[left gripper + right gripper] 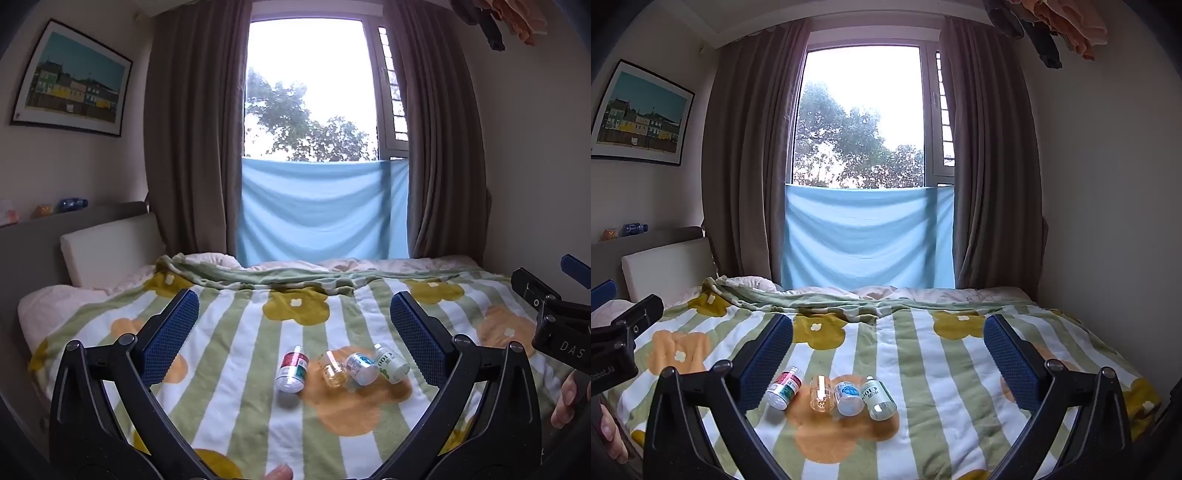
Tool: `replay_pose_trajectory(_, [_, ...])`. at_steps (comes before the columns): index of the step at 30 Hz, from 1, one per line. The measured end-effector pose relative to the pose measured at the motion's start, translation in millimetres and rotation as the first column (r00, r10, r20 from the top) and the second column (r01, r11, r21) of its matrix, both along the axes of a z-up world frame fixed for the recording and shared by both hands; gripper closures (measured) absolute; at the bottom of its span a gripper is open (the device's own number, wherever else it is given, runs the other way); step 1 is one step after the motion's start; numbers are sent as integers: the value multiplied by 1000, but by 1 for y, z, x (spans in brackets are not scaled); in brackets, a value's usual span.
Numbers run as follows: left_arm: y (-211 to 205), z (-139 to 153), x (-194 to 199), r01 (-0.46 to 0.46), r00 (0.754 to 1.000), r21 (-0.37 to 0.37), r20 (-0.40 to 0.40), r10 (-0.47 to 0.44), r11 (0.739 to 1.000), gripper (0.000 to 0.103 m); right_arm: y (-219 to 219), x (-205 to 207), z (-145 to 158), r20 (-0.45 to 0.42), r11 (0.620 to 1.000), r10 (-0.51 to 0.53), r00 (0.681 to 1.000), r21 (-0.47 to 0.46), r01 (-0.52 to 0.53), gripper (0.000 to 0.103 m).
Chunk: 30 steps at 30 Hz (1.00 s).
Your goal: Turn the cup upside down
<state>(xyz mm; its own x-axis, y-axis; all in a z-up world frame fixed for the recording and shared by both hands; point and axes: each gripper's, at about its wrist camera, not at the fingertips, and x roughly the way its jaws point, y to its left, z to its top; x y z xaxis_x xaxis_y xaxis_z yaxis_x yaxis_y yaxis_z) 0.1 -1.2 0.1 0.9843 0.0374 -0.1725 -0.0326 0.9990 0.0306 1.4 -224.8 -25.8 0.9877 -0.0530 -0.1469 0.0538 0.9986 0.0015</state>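
A small clear amber-tinted glass cup (332,369) lies on its side on the flowered bedspread, second in a row of small containers; it also shows in the right wrist view (820,393). Left of it lies a red-labelled bottle (291,371) (784,387). Right of it lie a blue-labelled bottle (361,368) (848,395) and a green-labelled bottle (390,362) (879,398). My left gripper (291,317) is open and empty, held above and short of the row. My right gripper (888,343) is open and empty, likewise short of the row.
The bed's striped flower blanket (236,332) fills the foreground. A headboard cushion (107,251) and shelf stand at the left. Curtains and a blue cloth (321,210) hang behind the bed. A wall (1108,221) runs along the right. The right gripper's body (554,317) shows in the left view.
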Motion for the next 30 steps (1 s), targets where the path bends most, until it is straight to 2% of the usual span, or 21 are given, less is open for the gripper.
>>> replay_pose_trajectory(5, [-1,1,-3,-30,999,7,16,30,1000,0,1,1,-2,-7,1000,-4,1000,-4,4,0])
replay_pose_trajectory(7, [-1,0,-5,10,1000,-18,23,-9,1000,0,-2,6,2,-7,1000,-10,1000,-4,10,0])
replay_pose_trajectory(14, [-2,1,-4,14,1000,2,25,-14,1000,0,-11,1,5,4,1000,-14,1000,16,14,0])
replay_pose_trajectory(24, [-2,2,-2,5,1000,16,10,-5,1000,0,-5,5,-1,-9,999,-50,999,-11,49,0])
replay_pose_trajectory(30, [3,2,-2,24,1000,-18,6,-23,1000,0,-4,5,-2,-20,999,-36,999,-8,36,0])
